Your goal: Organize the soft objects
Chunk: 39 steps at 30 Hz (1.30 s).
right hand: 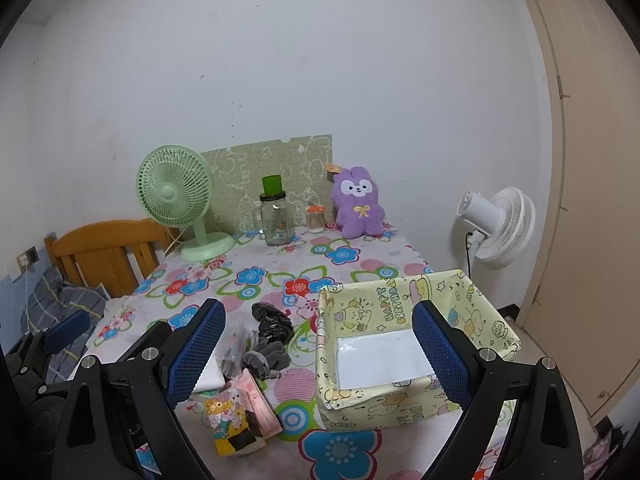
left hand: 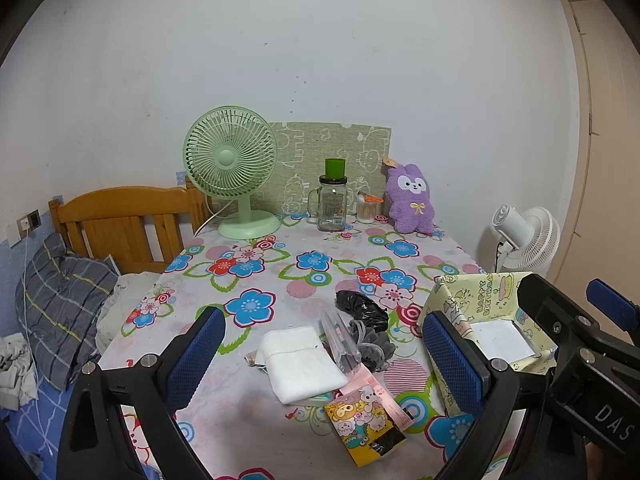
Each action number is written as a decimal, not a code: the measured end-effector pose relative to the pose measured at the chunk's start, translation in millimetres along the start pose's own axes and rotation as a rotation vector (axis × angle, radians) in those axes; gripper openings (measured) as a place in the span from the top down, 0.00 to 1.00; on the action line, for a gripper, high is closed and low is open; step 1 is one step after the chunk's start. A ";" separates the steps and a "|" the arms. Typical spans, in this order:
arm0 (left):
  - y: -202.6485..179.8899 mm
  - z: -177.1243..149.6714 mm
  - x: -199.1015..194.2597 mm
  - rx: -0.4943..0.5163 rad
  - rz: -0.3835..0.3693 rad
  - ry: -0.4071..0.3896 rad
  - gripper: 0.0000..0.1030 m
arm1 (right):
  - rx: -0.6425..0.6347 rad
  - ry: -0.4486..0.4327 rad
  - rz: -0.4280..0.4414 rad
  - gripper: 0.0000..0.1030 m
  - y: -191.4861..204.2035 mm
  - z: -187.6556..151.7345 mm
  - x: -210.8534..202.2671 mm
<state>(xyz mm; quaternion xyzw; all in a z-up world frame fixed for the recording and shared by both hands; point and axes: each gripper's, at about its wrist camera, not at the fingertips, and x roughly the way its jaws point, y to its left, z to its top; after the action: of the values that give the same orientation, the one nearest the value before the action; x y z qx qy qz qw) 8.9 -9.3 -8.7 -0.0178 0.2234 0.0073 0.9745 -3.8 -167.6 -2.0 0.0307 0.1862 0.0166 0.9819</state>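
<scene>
A: Grippers wide apart, both of them. Left gripper (left hand: 324, 364) holds nothing, low centre, above the white folded cloth (left hand: 300, 364).

B: Right gripper (right hand: 316, 360) also bare, its right finger before the yellow paper box (right hand: 400, 400). Only white lining inside.

A: Grey fabric (left hand: 370, 344) and a black bag (left hand: 360, 306) lie beside the cloth; the right view half hides the cloth behind a finger.

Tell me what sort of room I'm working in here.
Likely a bedroom at home: a wooden bed headboard with a grey plaid pillow beside the floral-clothed table, and a purple plush rabbit on it.
</scene>
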 end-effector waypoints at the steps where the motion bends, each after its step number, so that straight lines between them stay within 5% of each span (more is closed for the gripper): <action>1: -0.3 -0.4 -0.3 0.000 0.001 -0.001 0.03 | -0.002 -0.002 -0.002 0.07 0.3 -0.1 -0.4; 39: 5.6 -13.3 0.7 0.017 -0.001 -0.001 0.05 | -0.010 0.008 0.015 0.07 7.5 -13.8 3.9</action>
<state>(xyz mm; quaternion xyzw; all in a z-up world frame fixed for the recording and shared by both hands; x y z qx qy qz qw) 3.7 -4.2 -21.2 -0.0098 0.2228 0.0048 0.9748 -5.4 -159.2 -15.7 0.0273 0.1897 0.0252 0.9811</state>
